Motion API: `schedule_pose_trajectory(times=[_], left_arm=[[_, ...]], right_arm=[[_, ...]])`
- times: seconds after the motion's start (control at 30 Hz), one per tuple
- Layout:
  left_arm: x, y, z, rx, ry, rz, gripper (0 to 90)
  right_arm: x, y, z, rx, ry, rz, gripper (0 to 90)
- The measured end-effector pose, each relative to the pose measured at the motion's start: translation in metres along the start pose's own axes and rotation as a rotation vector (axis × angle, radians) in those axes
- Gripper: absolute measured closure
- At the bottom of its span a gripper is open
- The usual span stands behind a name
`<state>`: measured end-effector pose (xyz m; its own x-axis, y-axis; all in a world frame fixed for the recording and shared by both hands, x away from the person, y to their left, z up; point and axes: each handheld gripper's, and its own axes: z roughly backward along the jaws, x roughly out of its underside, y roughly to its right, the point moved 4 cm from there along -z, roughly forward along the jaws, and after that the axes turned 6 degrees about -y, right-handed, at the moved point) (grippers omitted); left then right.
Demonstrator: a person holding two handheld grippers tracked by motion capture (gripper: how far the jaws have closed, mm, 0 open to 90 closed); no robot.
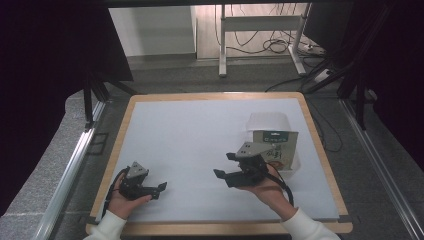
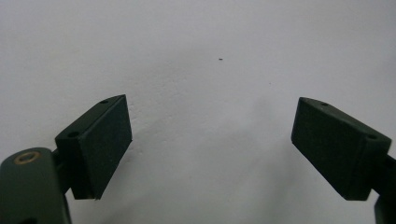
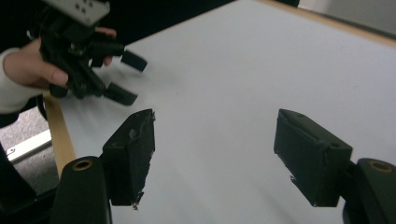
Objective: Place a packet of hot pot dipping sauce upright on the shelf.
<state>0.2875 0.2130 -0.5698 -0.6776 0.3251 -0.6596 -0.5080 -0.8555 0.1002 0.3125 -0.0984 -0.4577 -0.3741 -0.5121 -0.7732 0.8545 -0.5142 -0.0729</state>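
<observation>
Packet (image 1: 276,150) is seen standing upright at table's (image 1: 200,130) right side, just behind right gripper (image 1: 226,165), whose jaws are spread, empty, aimed away leftward. Left gripper (image 1: 159,189), also agape, is held far from packet; right is nearer.

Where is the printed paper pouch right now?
In the high view the paper pouch stands at the table's right side, just behind the right gripper, near the right wooden edge.

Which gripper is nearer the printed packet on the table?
The right gripper is nearer, just left of the printed packet. The left gripper is far off at the table's near-left corner.
</observation>
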Motion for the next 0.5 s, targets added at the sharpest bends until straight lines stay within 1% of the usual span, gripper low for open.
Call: schedule_pose_trajectory(times=[0.03,0.07,0.13,0.17,0.2,0.27,0.33,0.4,0.5], left_arm=[[0.0,0.0,0.0,0.002,-0.001,-0.003,12.2],[0.0,-0.001,0.0,0.001,-0.005,-0.006,12.2],[0.0,-0.001,0.0,0.0,-0.005,-0.005,12.2],[0.0,-0.001,0.0,0.001,-0.005,-0.006,12.2],[0.0,0.0,0.0,0.001,-0.005,-0.006,12.2],[0.0,0.0,0.0,0.002,-0.002,-0.01,12.2],[0.0,0.001,0.0,0.005,-0.007,-0.014,12.2],[0.0,0.001,0.0,0.008,-0.007,-0.015,12.2],[0.0,0.001,0.0,0.009,-0.006,-0.014,12.2]], right_arm=[[0.011,-0.004,-0.009,-0.039,-0.032,-0.016,29.0],[0.015,-0.005,-0.012,-0.046,-0.041,-0.018,29.0],[0.025,-0.006,-0.019,-0.045,-0.07,-0.014,29.0],[0.025,-0.006,-0.019,-0.045,-0.07,-0.014,29.0],[0.036,-0.005,-0.026,-0.036,-0.102,-0.007,29.0],[0.038,-0.005,-0.028,-0.036,-0.11,-0.01,29.0],[0.044,-0.001,-0.031,-0.035,-0.121,-0.034,29.0],[0.044,0.0,-0.031,-0.032,-0.113,-0.041,29.1],[0.043,-0.001,-0.031,-0.03,-0.102,-0.035,29.1]])
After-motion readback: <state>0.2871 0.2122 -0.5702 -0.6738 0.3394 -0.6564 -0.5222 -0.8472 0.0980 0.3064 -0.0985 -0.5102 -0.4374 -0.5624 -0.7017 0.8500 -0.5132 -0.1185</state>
